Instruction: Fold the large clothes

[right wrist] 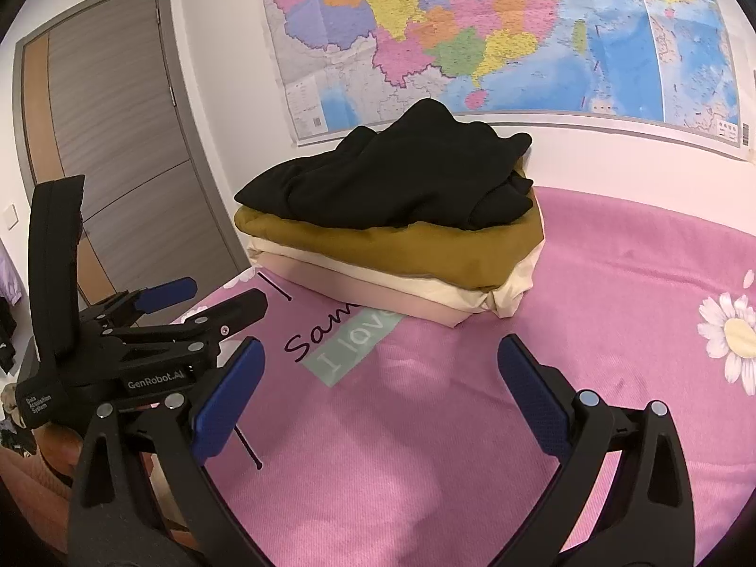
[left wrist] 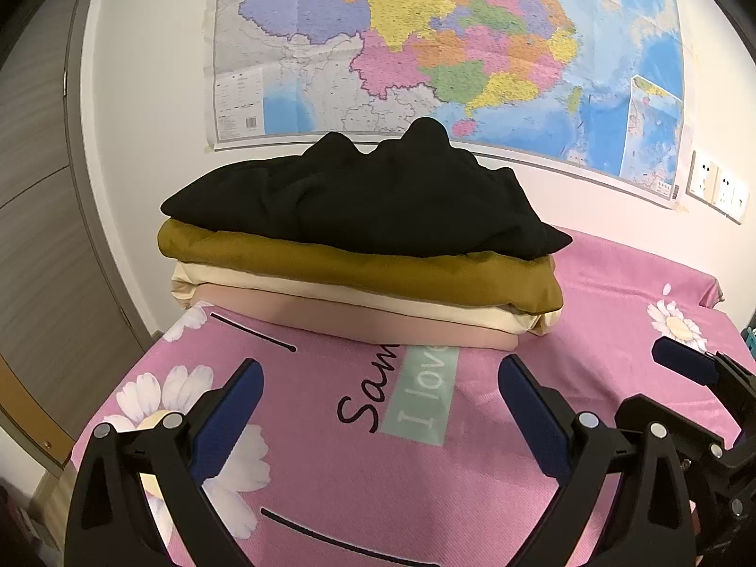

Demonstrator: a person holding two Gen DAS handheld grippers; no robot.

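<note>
A stack of folded clothes rests on the pink bedspread (left wrist: 614,293) near the wall. On top lies a rumpled black garment (left wrist: 368,193) (right wrist: 401,179), under it a mustard one (left wrist: 359,267) (right wrist: 416,255), then a cream one (left wrist: 378,300) (right wrist: 472,295) and a pale pink one (left wrist: 359,321) (right wrist: 378,295). My left gripper (left wrist: 380,378) hovers open in front of the stack with nothing between its fingers. My right gripper (right wrist: 380,359) is open too, empty, just right of the left one. The left gripper's body (right wrist: 141,335) shows at the left of the right wrist view.
A large coloured map (left wrist: 449,47) hangs on the white wall behind the stack. A grey door (right wrist: 118,141) stands to the left of the bed. Wall sockets (left wrist: 718,186) sit at the right. The bedspread carries daisy prints (right wrist: 732,335) and lettering (left wrist: 416,387).
</note>
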